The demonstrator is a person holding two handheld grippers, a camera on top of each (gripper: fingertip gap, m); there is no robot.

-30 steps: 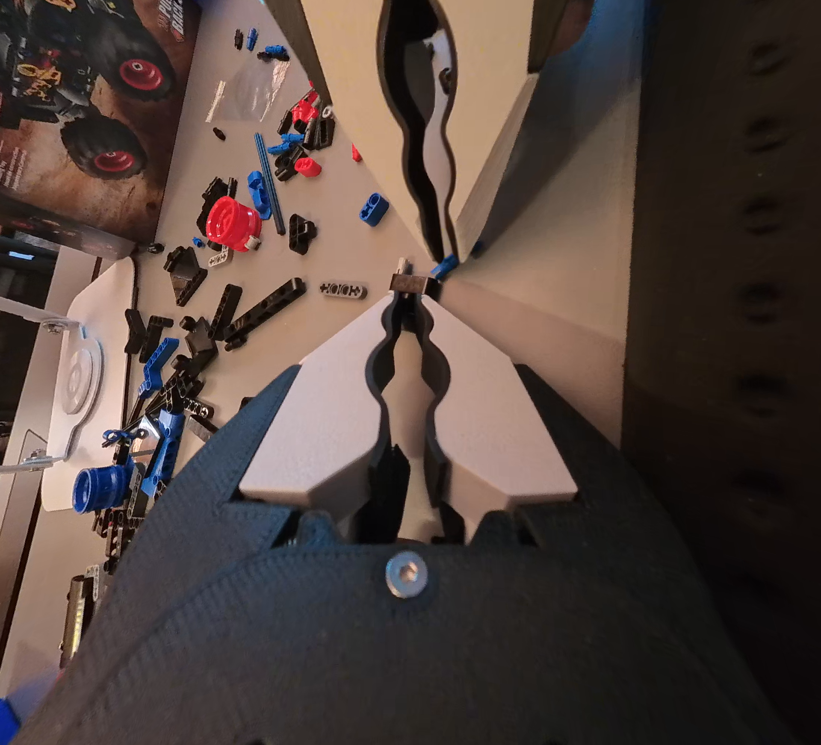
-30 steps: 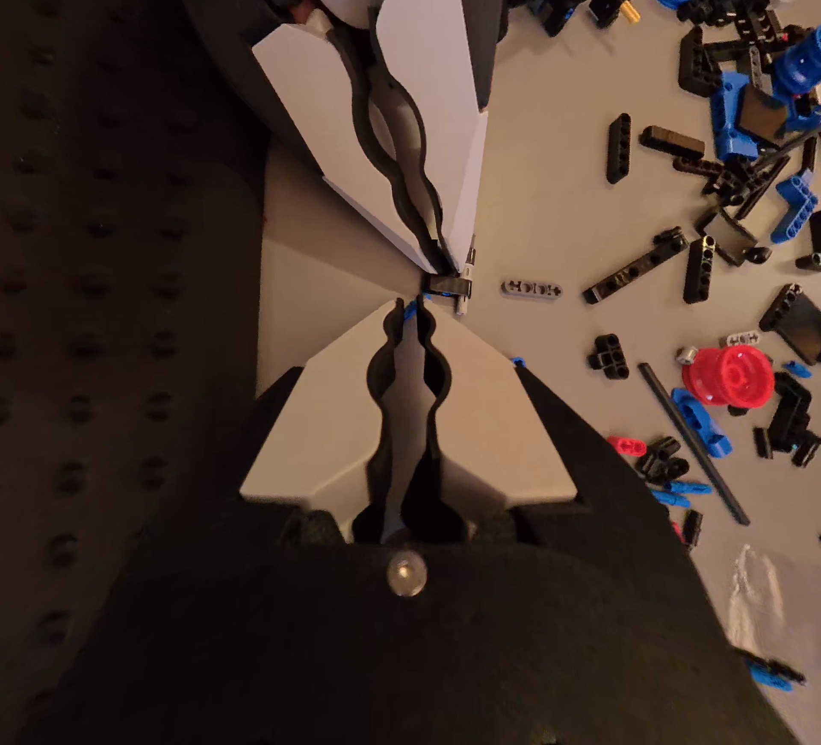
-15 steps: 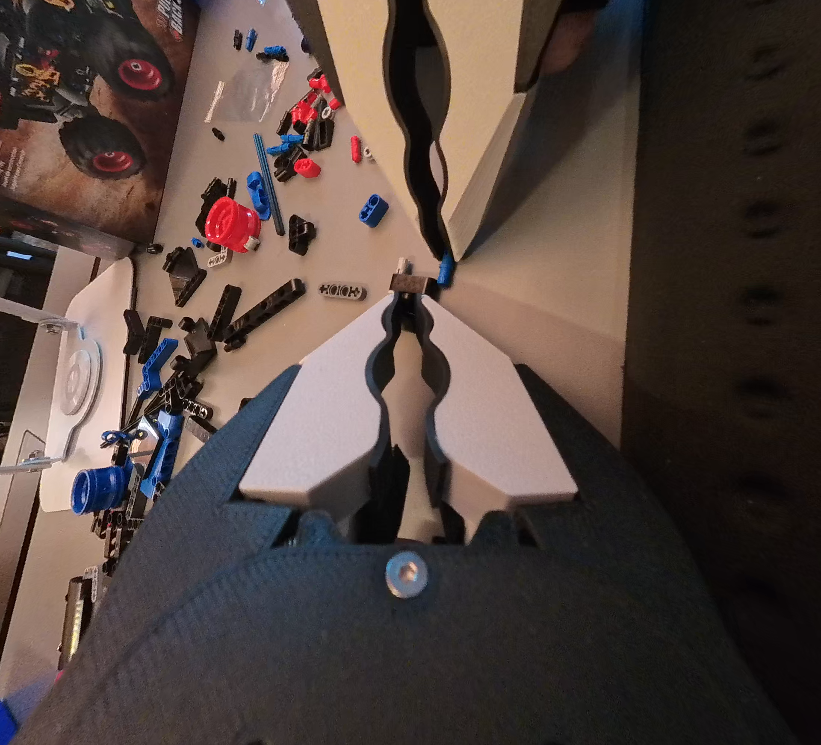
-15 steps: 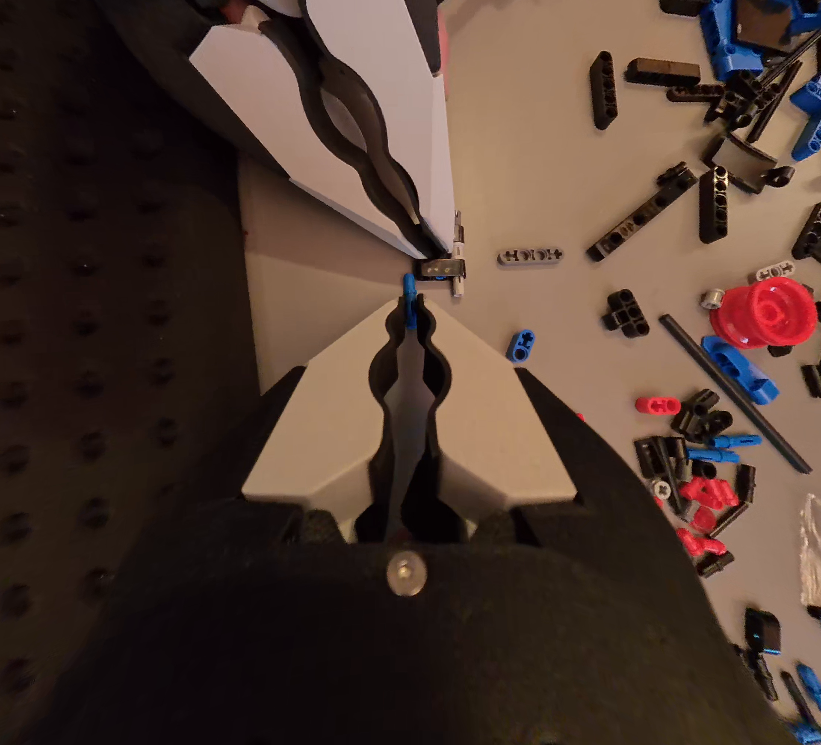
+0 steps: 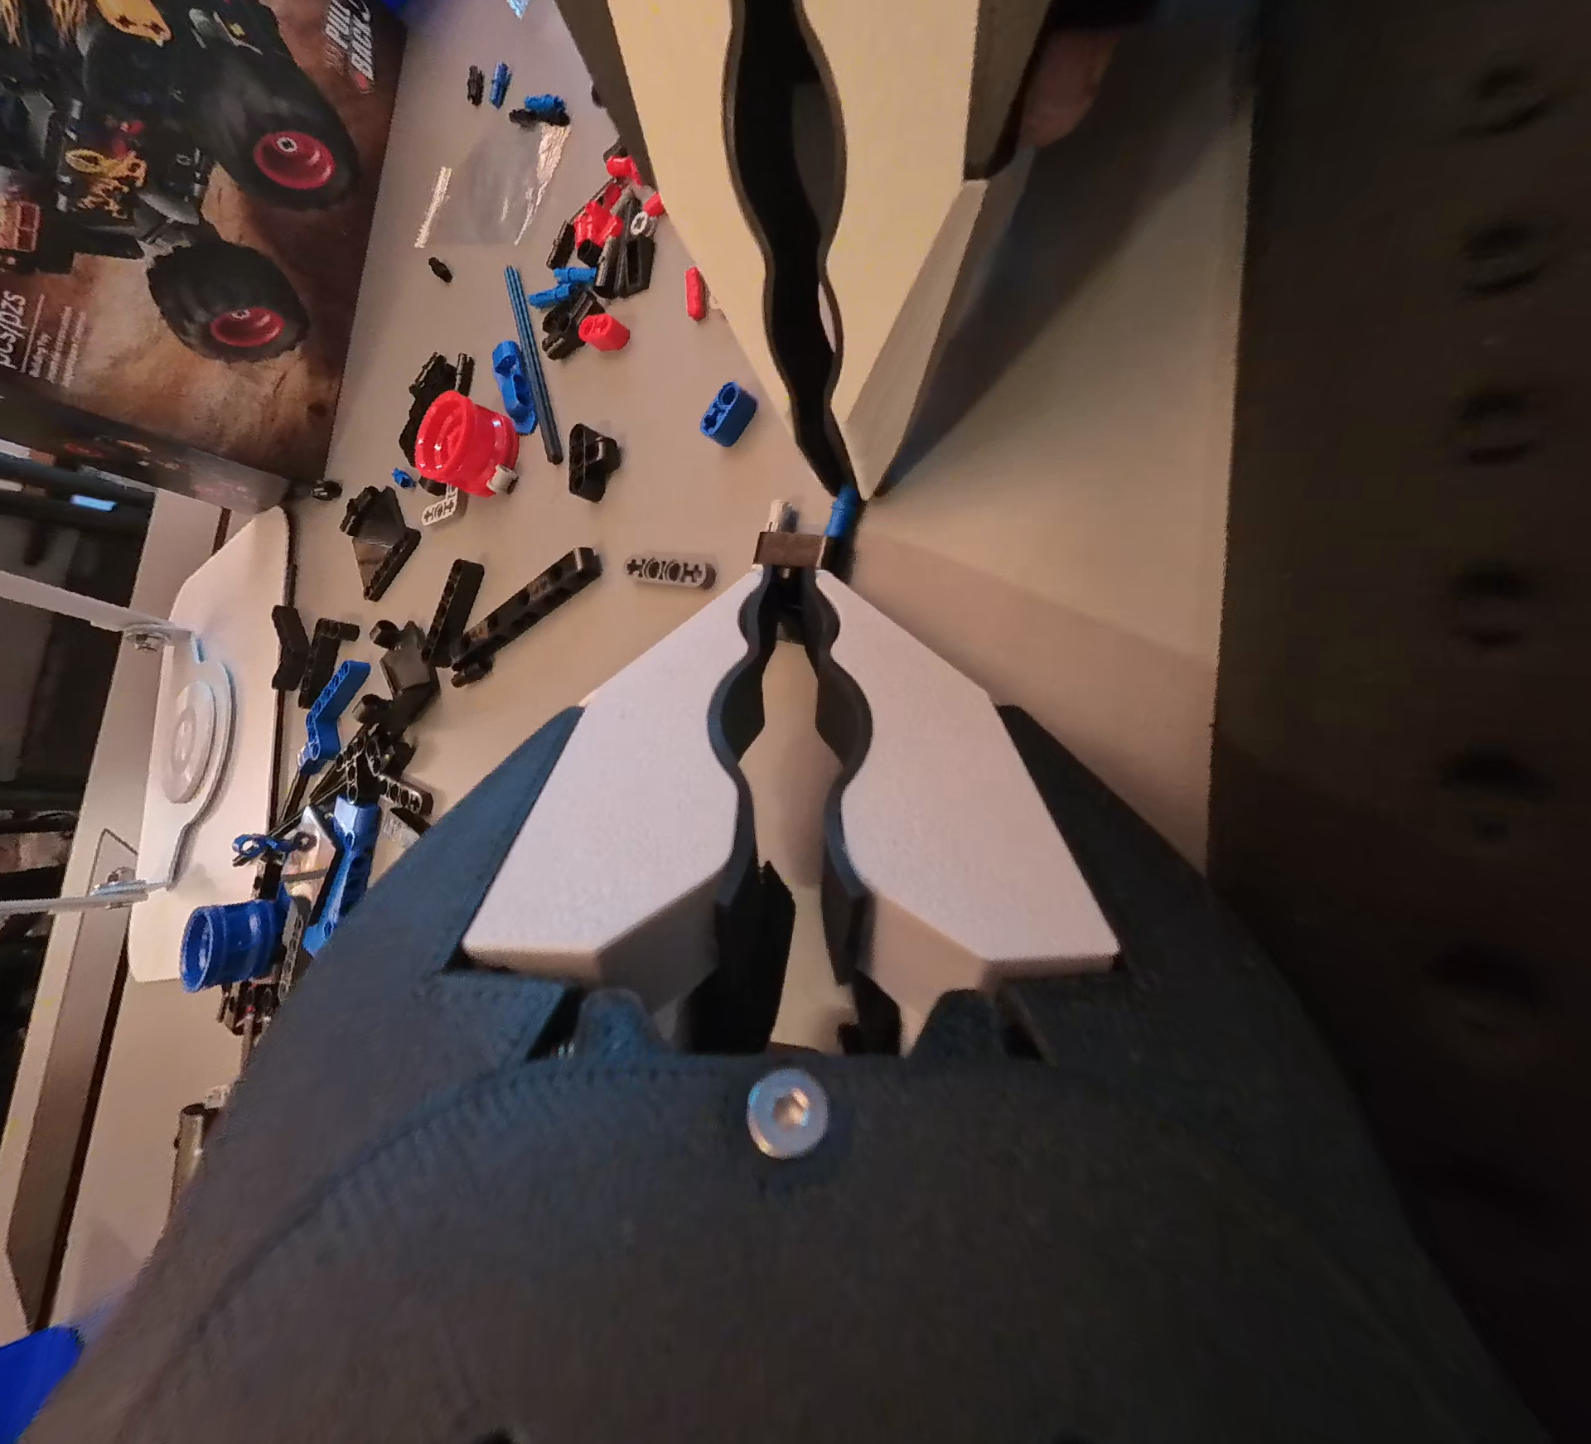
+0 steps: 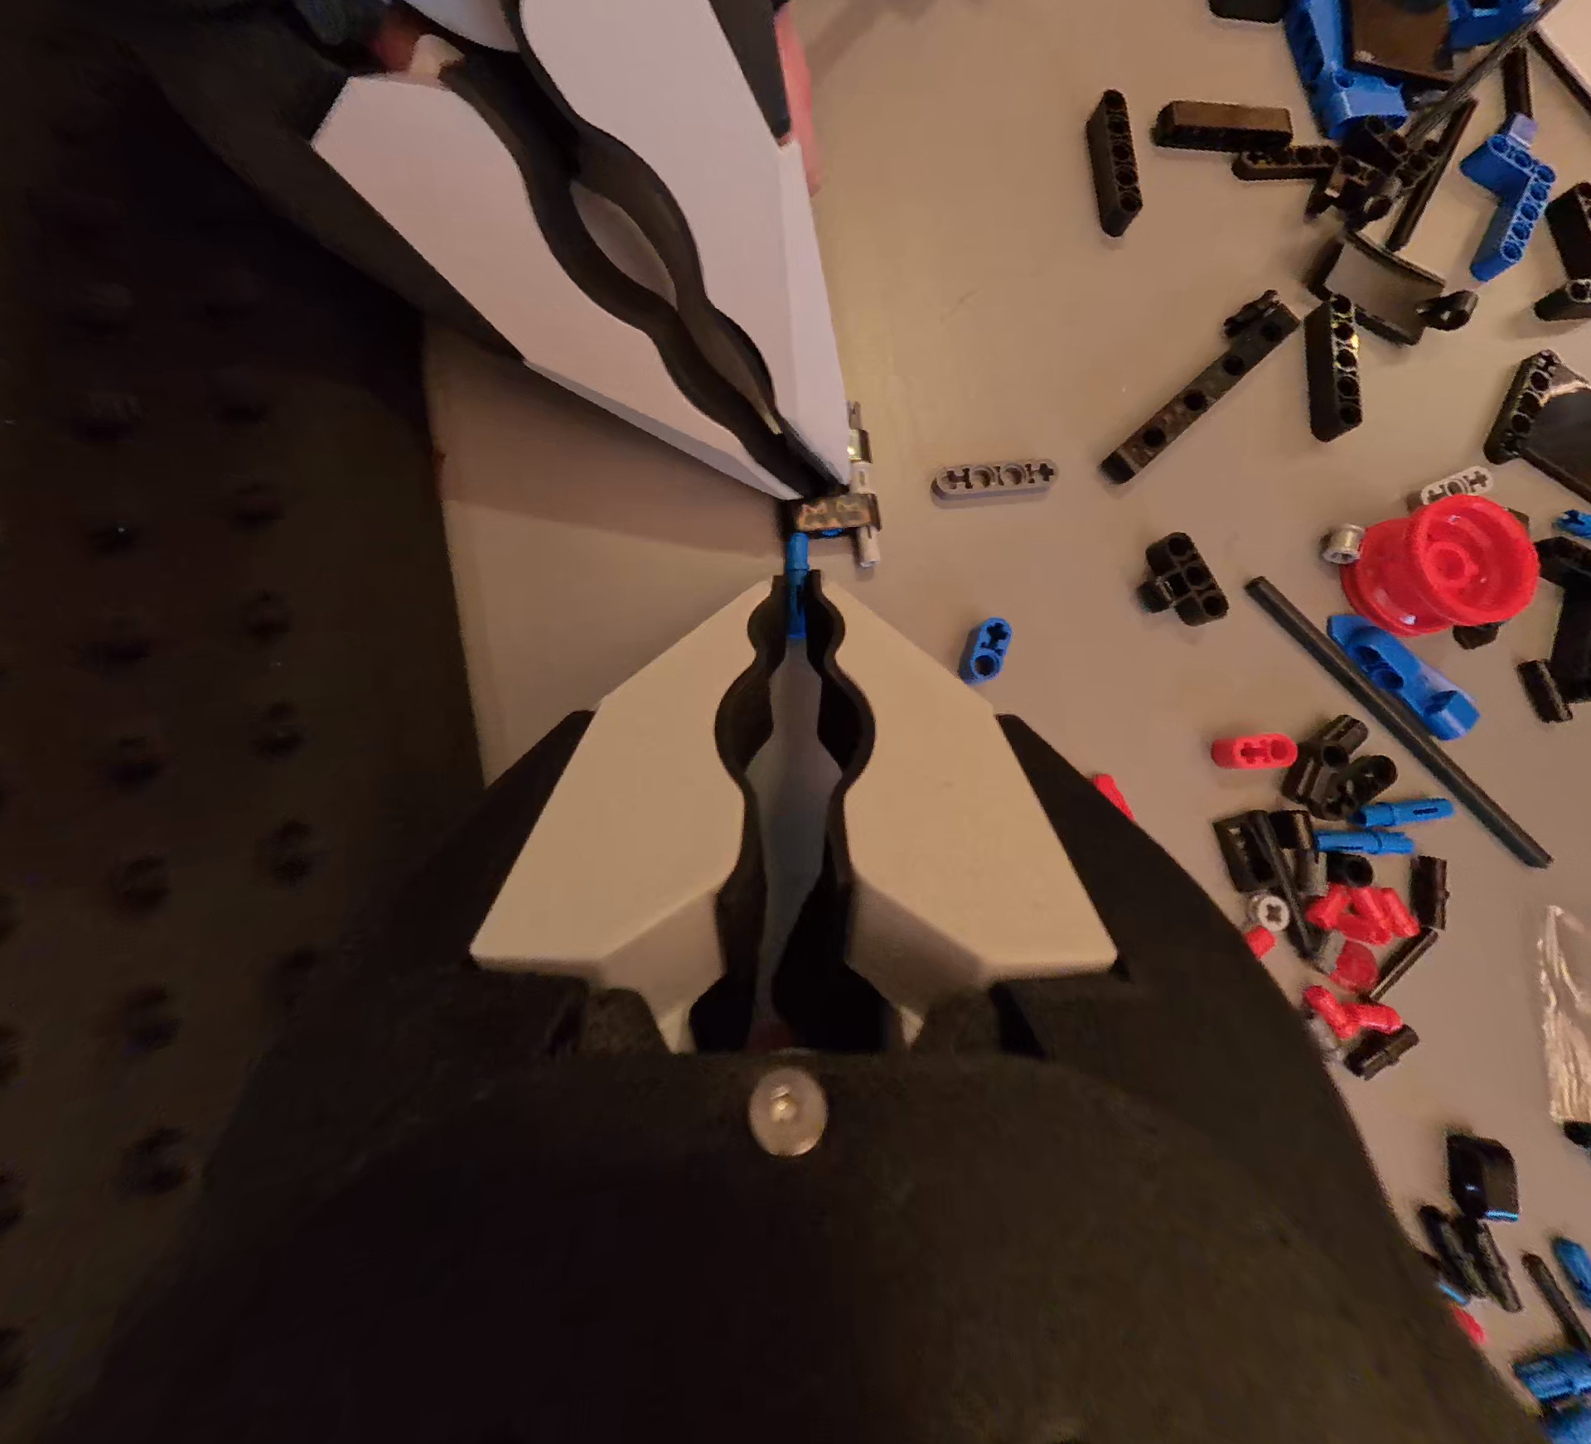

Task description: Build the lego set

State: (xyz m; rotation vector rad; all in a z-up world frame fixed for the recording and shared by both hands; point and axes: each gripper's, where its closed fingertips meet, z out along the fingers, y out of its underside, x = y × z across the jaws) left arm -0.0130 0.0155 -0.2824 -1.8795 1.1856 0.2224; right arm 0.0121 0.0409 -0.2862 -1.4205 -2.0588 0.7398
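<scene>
A grey surface [image 6: 990,301] ends at a dark studded mat [image 6: 172,628] beside both claws, with bare room under their tips. The right claw [image 6: 799,602] pinches a blue pin [image 6: 797,585], its tip at the small black piece [image 6: 831,514] clamped in the left claw [image 5: 788,585]. Loose pieces lie beyond, a red wheel hub [image 5: 461,440] and the set's box [image 5: 172,155] farthest.

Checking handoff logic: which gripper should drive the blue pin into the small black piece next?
Right. The right gripper is shut on the blue pin, whose tip already meets the small black piece. The left gripper is shut on that piece, so it likely just braces.
</scene>
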